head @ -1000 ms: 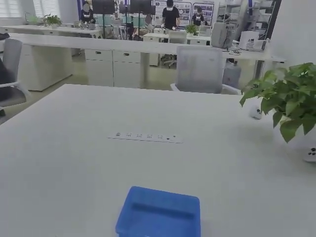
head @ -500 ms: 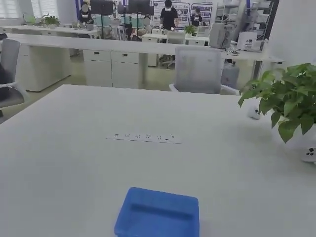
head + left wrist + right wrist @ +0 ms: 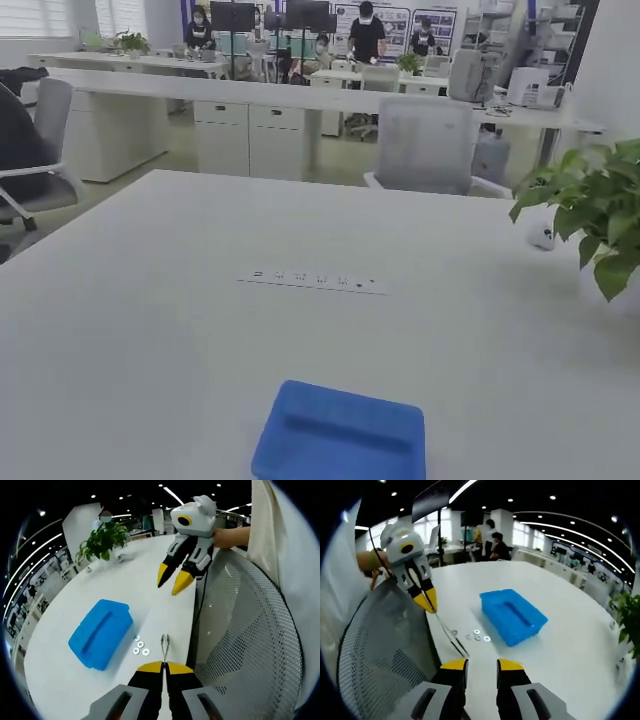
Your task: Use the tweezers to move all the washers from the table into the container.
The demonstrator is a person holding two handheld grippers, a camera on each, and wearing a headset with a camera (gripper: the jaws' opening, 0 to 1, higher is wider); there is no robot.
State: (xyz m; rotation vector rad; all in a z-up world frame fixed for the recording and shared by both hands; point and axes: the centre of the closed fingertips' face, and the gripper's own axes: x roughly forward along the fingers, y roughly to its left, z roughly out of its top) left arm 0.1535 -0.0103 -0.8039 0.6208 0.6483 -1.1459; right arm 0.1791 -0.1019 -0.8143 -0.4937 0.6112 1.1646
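The left gripper (image 3: pixel 163 669) has its fingers pressed together on the tweezers (image 3: pixel 164 647), whose tips hang near the washers (image 3: pixel 140 646) but hold none of them, while the right gripper (image 3: pixel 482 666) waits with its fingers spread and nothing between them. The washers lie in a loose cluster on the bench (image 3: pixel 150 580) near its edge, just beside the blue container (image 3: pixel 100 632). I see none in the container (though its inside is hard to read), so I judge the whole transfer is yet to be done.

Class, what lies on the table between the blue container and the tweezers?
A small cluster of washers, seen in both gripper views.
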